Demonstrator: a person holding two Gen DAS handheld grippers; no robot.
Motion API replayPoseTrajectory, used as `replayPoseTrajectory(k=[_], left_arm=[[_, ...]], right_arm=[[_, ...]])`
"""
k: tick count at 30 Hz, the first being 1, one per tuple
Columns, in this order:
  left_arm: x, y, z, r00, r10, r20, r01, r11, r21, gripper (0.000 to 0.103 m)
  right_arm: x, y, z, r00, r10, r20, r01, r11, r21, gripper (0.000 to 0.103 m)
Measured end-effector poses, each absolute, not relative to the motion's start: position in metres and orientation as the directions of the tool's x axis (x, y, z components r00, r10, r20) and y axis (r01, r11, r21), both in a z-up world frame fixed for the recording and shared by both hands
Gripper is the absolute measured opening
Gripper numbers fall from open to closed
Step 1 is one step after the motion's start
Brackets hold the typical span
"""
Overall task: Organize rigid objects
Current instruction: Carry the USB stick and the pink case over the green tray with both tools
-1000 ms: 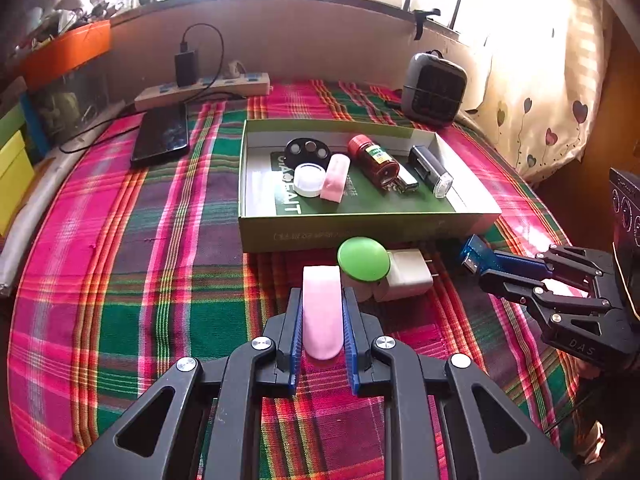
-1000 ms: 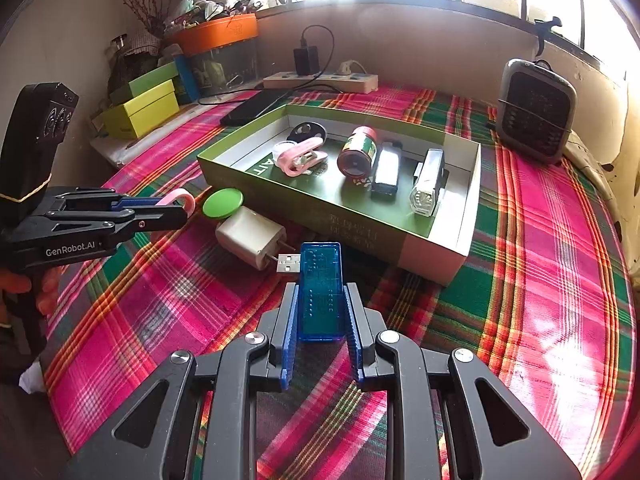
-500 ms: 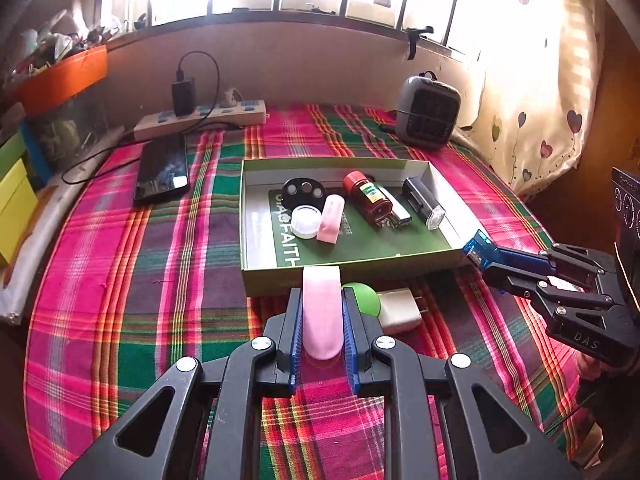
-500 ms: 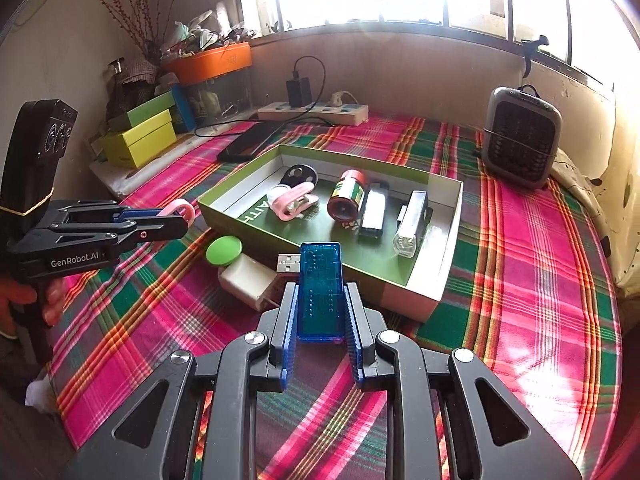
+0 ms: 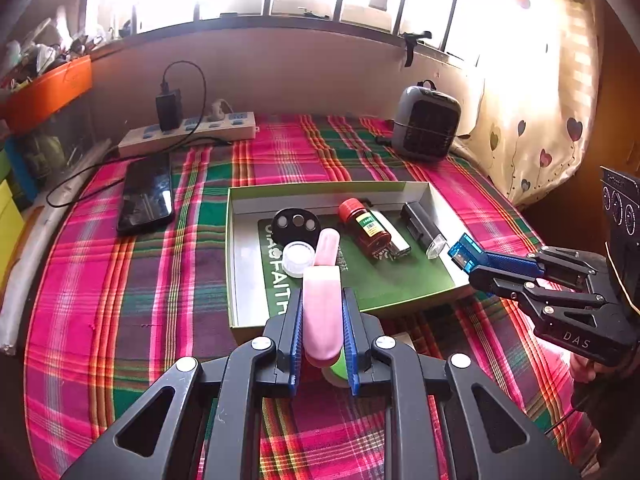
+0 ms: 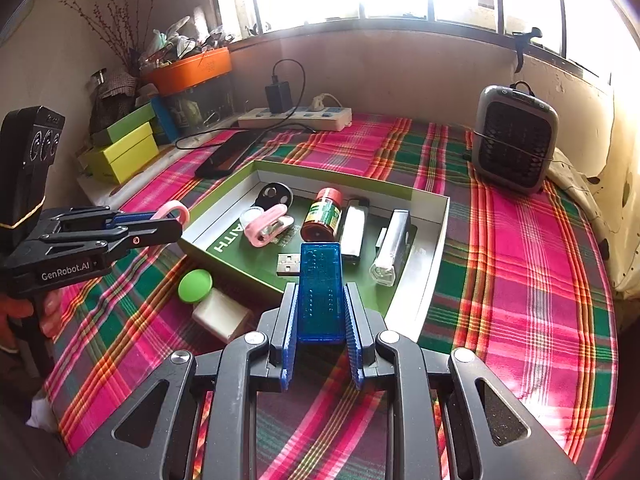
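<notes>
Now, nearest you, the left gripper (image 5: 322, 322) is clamped on a pink clip (image 5: 322, 312), which stands upright between the blue pads and is raised above the plaid cloth (image 5: 120, 280). Your right gripper (image 6: 320, 320) is clamped on a translucent blue USB dongle (image 6: 321, 296) with its metal plug sticking out toward 9 o'clock in its own view. Neither piece has been released yet.

Below the left gripper, a green-capped item (image 6: 195, 285) and a white charger block (image 6: 222, 314) sit on the cloth just outside the near wall of the green box (image 6: 430, 280); they look like later pickups.

Ahead at 12 o'clock, the box already holds a black disc (image 5: 296, 224), a white cap (image 5: 298, 258), a second pink clip (image 5: 328, 246), a red-capped bottle (image 5: 366, 228) and a black flashlight (image 5: 424, 230).

Keep both loads higher than the box wall until each is well over the floor. The bare green floor at the near part of the box seems the safest landing spot. Lower one hand at a time, since the two grippers converge near each other and could knock. Set each piece flat before you let the jaws part, so it cannot tip against the bottle.
</notes>
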State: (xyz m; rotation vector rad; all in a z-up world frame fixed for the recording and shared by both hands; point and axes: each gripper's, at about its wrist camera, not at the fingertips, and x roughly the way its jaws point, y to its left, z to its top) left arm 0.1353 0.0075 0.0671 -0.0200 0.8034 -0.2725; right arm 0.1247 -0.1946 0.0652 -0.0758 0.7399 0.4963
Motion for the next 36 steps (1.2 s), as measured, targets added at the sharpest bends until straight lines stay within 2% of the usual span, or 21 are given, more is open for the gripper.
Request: replayPoseTrajectory(k=[11, 22, 36], left_arm=[[0.16, 0.006, 0.061, 0.646, -0.249, -0.722, 0.229, 0.965, -0.128, 0.017], [0.182, 0.008, 0.05, 0.63, -0.243, -0.738, 0.216, 0.967, -0.135, 0.017], [0.196, 0.007, 0.033, 0.6, -0.24, -0.763, 0.216, 0.967, -0.135, 0.017]], right_arm=[[0.153, -0.175, 0.057, 0.573, 0.413, -0.708, -0.504, 0.859, 0.093, 0.023], [0.178, -0.173, 0.041, 0.503, 0.436, -0.746, -0.517, 0.843, 0.144, 0.023], [0.188, -0.165, 0.032, 0.477, 0.43, -0.767, -0.547, 0.828, 0.124, 0.023]])
